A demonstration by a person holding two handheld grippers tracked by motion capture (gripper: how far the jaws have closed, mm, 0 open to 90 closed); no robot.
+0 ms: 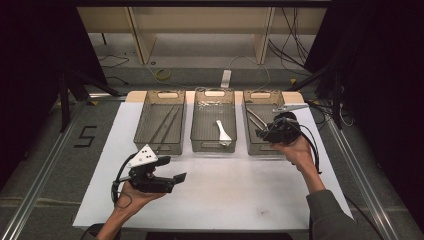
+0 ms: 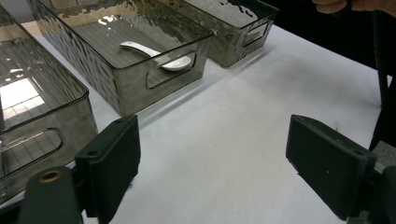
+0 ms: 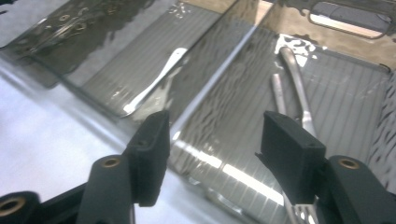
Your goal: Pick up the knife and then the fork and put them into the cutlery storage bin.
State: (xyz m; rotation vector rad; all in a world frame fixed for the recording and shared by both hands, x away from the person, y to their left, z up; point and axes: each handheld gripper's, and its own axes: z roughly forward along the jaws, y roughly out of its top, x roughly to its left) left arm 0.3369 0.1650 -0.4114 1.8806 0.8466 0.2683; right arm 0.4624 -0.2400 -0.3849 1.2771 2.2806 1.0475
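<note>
Three smoky, ripple-walled plastic bins (image 1: 213,142) sit on the white bench (image 1: 225,195). The right tool (image 1: 263,133), jaws spread and empty, hovers over the right bin's slick metal fork (image 3: 299,100), probably a fork; it could skid on the ribbed floor. The left tool (image 1: 175,180) is spread over bare bench. A glossy white spoon (image 2: 156,54) lies in the middle bin.
</note>
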